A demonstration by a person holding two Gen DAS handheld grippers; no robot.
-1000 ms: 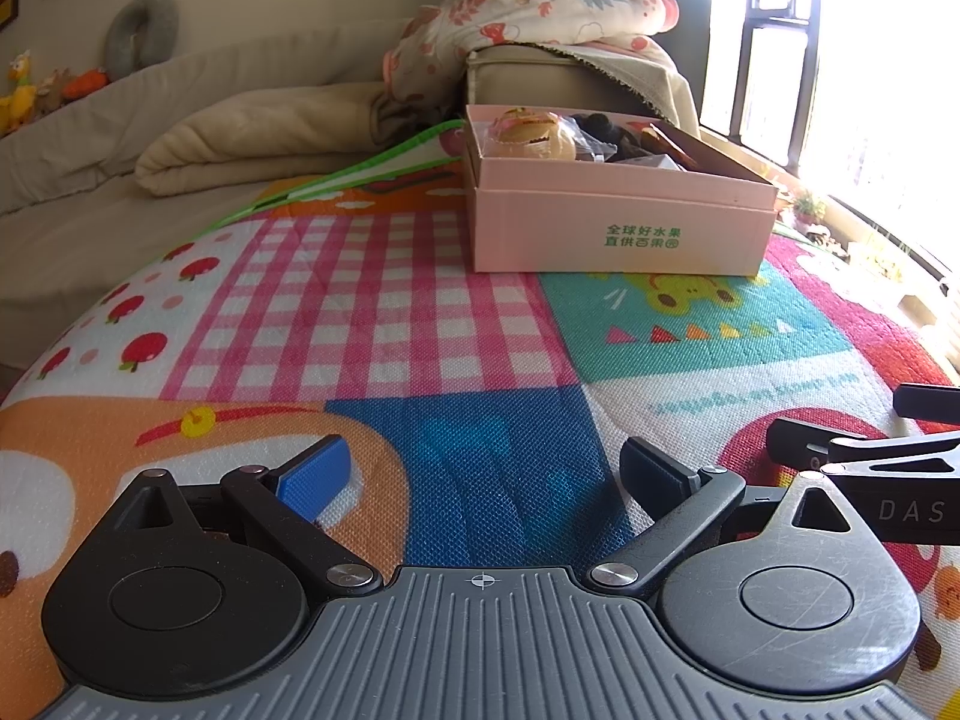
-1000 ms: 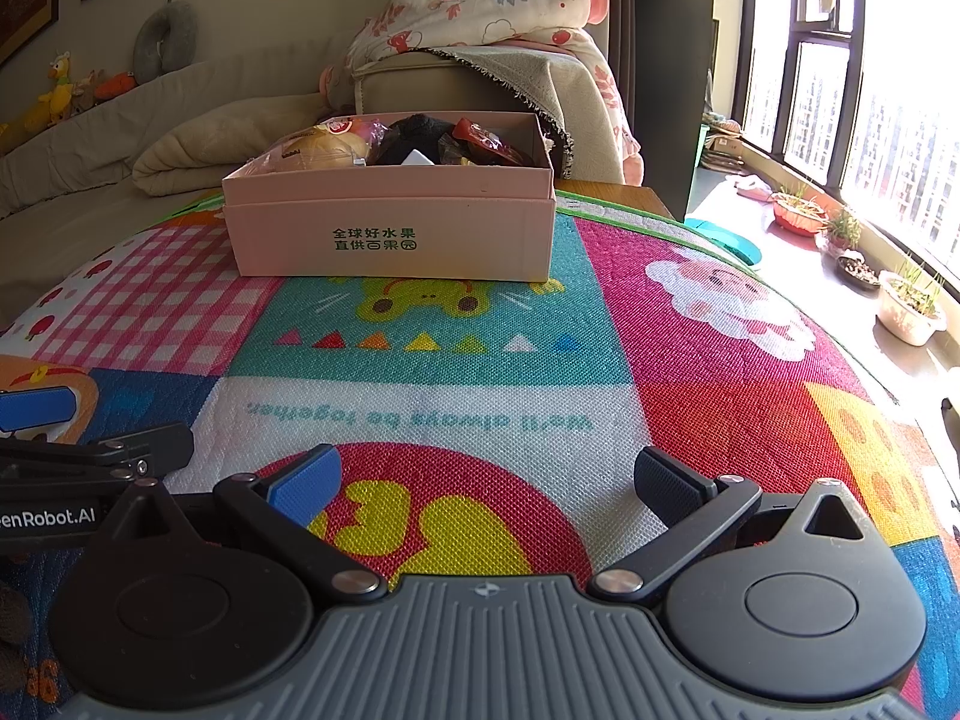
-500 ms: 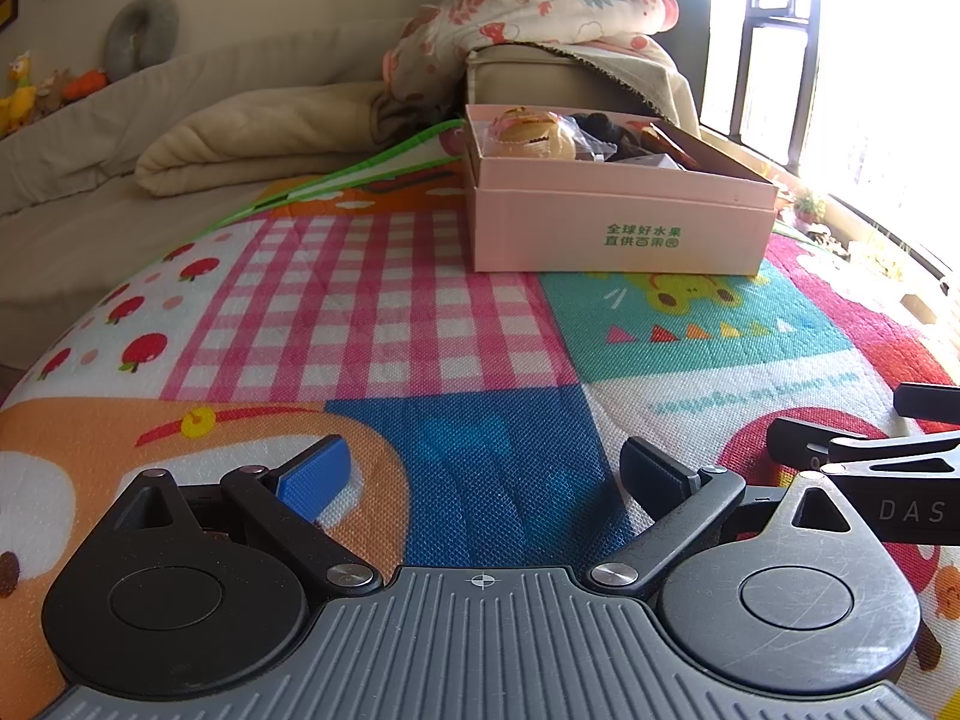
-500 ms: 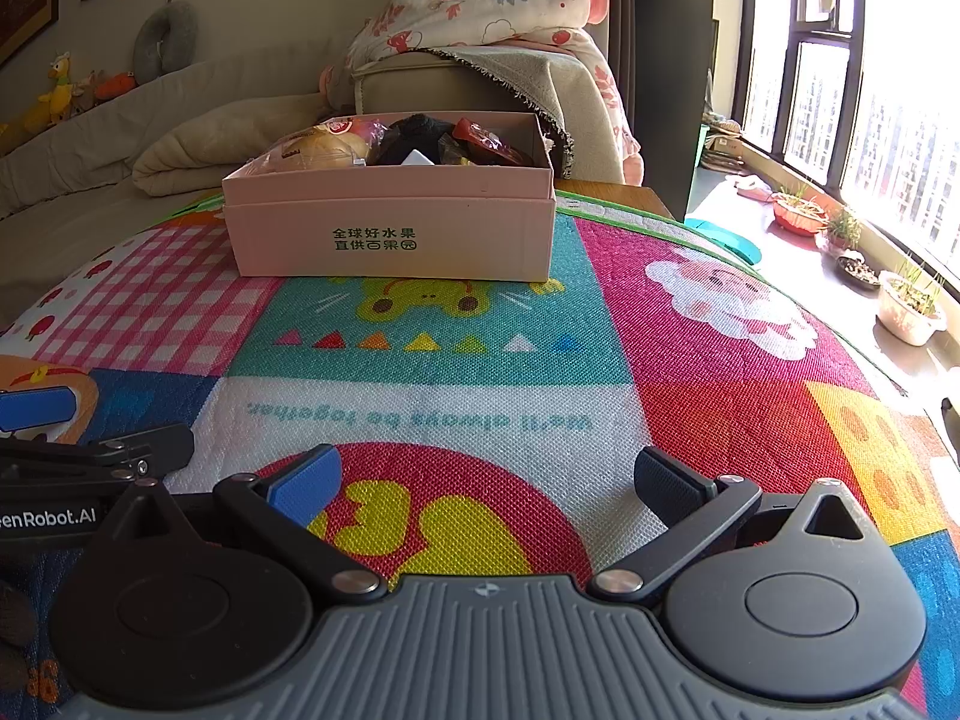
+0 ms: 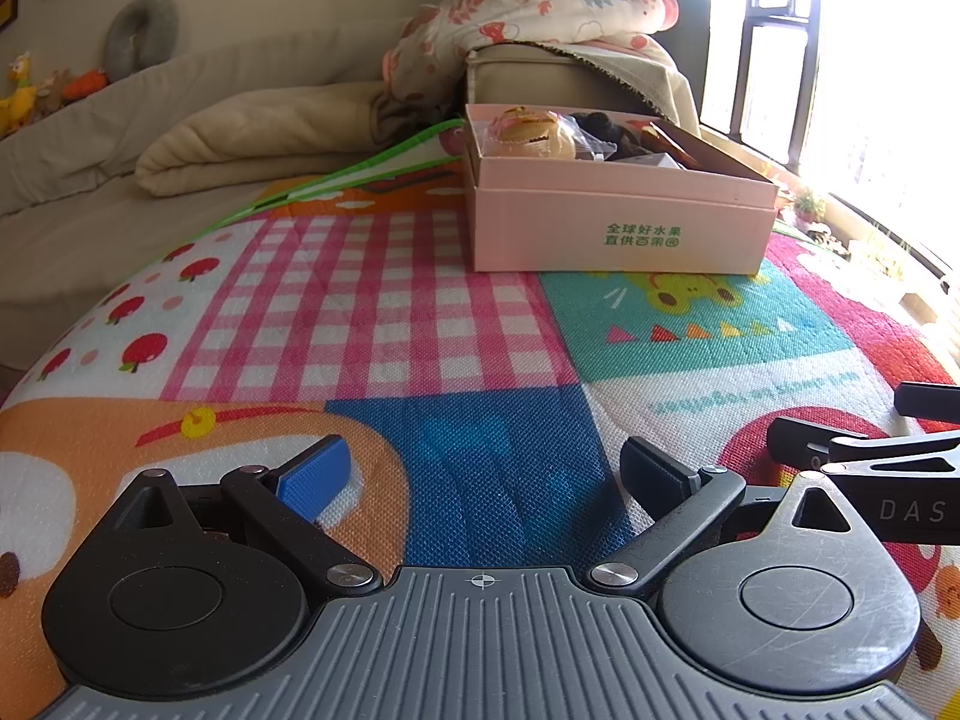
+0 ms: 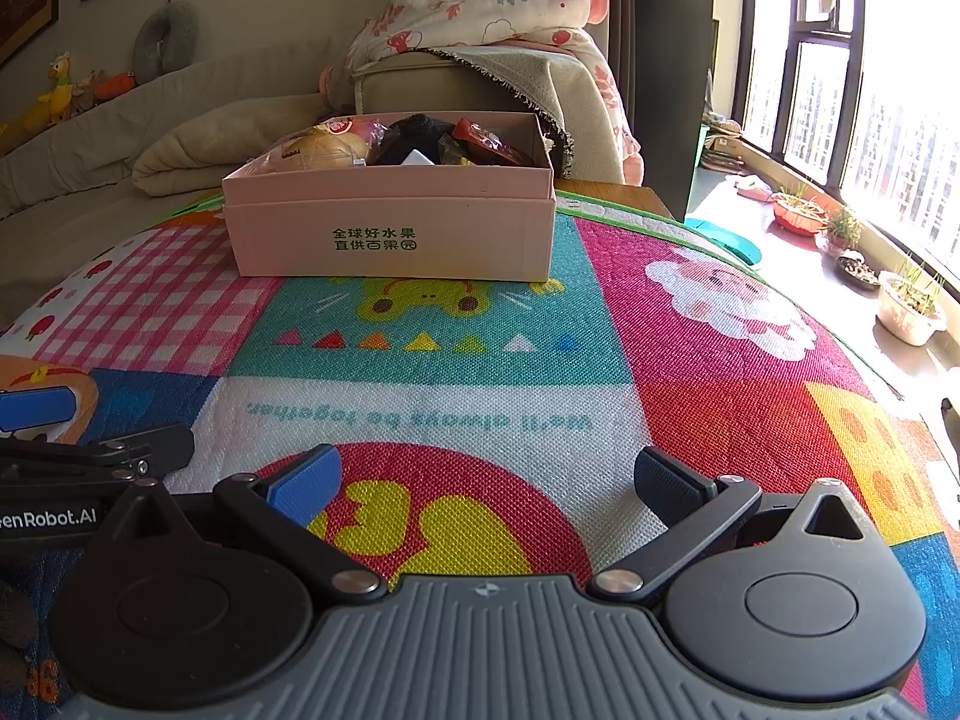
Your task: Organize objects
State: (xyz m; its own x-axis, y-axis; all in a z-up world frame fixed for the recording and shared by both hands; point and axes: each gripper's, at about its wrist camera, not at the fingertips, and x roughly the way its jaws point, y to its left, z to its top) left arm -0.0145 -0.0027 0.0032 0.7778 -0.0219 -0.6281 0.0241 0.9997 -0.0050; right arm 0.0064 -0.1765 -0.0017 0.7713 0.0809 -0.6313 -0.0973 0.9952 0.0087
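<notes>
The left gripper (image 5: 486,471) is sitting low over the colourful play mat (image 5: 372,324), its jaws spread wide with nothing between them. The right gripper (image 6: 486,483) is doing the same just beside it, also released and empty; in the left wrist view its black frame is showing at 3 o'clock.

The pink box (image 6: 390,228) is standing on the mat at 12 o'clock from both grippers, well apart from them. It is already holding a wrapped bun (image 6: 312,153), a dark bundle (image 6: 420,132) and a red packet (image 6: 486,141). I am not seeing any loose object on the mat, so I am judging that the sorting is nearly finished or is only beginning; the pictures are not telling which.

What could go wrong: the box looks like light cardboard, and a gripper reaching in could be catching its near wall and pushing the whole box toward the far edge of the mat. The contents are piled up to the rim, so a careless pinch may be dragging a neighbour out together with the wanted thing. The two grippers are also standing close, and they could be knocking each other when both move forward.

The box's long axis is running from 9 to 3 o'clock in the right wrist view, its printed long side facing the grippers. In the left wrist view it is turned a little, the right end going farther away.
</notes>
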